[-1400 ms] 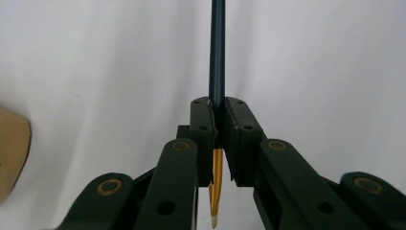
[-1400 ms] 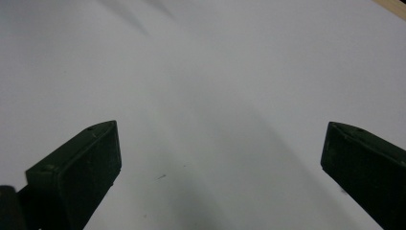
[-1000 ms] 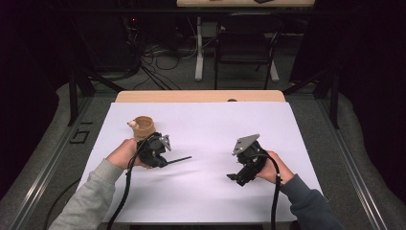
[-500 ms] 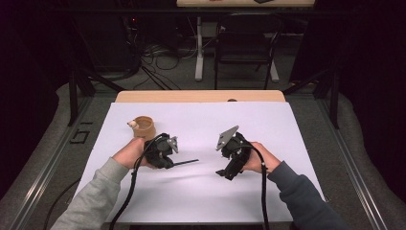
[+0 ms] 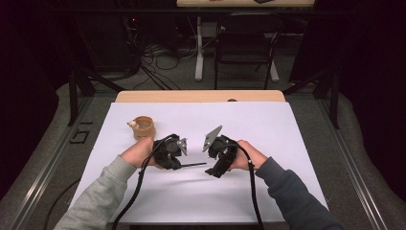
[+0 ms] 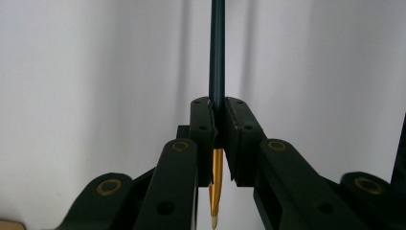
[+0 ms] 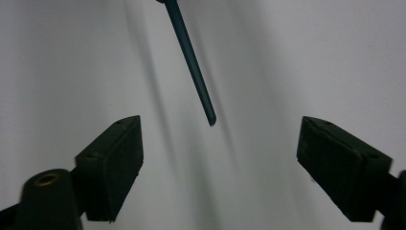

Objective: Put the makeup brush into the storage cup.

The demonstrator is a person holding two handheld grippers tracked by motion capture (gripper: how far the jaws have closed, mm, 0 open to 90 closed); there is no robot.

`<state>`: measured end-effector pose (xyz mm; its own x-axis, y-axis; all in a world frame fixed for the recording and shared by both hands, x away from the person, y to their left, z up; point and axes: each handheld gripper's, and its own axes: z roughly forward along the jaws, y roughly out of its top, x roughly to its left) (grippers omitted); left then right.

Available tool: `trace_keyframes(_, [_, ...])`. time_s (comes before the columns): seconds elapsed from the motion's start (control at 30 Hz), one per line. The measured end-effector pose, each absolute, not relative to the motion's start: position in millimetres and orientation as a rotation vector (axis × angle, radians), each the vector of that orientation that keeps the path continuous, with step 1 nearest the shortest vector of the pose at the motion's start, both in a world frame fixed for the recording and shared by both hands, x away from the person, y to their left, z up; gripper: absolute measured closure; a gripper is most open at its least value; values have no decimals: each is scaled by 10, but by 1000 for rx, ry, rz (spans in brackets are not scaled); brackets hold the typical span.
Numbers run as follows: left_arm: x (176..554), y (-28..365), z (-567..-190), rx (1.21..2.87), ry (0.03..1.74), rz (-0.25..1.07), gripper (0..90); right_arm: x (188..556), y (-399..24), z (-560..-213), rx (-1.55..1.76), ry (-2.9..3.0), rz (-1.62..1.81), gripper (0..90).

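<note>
Here the left gripper (image 6: 218, 143) has its jaws clamped on a thin dark-handled paintbrush (image 6: 216, 52). In the left gripper view the dark handle runs straight out past the jaw tips, while the gold collar and pale tip of the brush point back between the jaw arms. In the high view the left gripper (image 5: 184, 154) lies low over the bench (image 5: 297, 139), and the brush handle (image 5: 194, 165) sticks out level toward the right gripper (image 5: 214, 168).

The right gripper (image 7: 218, 158) has its jaws apart, nothing between the pads; they have just been closing part of the way. In the right gripper view the free end of the brush handle (image 7: 194, 62) hangs ahead of the gap between the jaws, not touching either pad. In the high view the handle end lies just beside the right gripper's jaws.

Each gripper is held in one hand, the left hand (image 5: 139, 152) and the right hand (image 5: 250, 155), with grey sleeves coming in from the lower edge. A black cable trails from each gripper toward the person.

A small brown cup (image 5: 143, 127) stands on the white bench surface behind the left hand, near it but apart from the brush.
</note>
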<state>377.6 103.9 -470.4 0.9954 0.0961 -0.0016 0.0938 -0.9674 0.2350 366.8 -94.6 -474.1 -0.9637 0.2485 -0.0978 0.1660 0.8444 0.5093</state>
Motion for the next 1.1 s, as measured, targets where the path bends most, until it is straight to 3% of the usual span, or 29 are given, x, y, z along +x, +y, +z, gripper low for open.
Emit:
trace_keyframes(0.13, [3766,1005,-4710,2895,137,18,829,3678,-882,-4753,331,2859,768,294])
trace_keyframes(0.3, [3755,976,-4697,2893,117,18,829,3707,-812,-4802,338,2888,804,522])
trace_keyframes(0.47, [3748,969,-4696,2893,103,21,829,3716,-799,-4833,327,2887,848,624])
trace_keyframes(1.1, [3697,926,-4657,2899,53,65,827,3675,-800,-4944,242,2939,855,819])
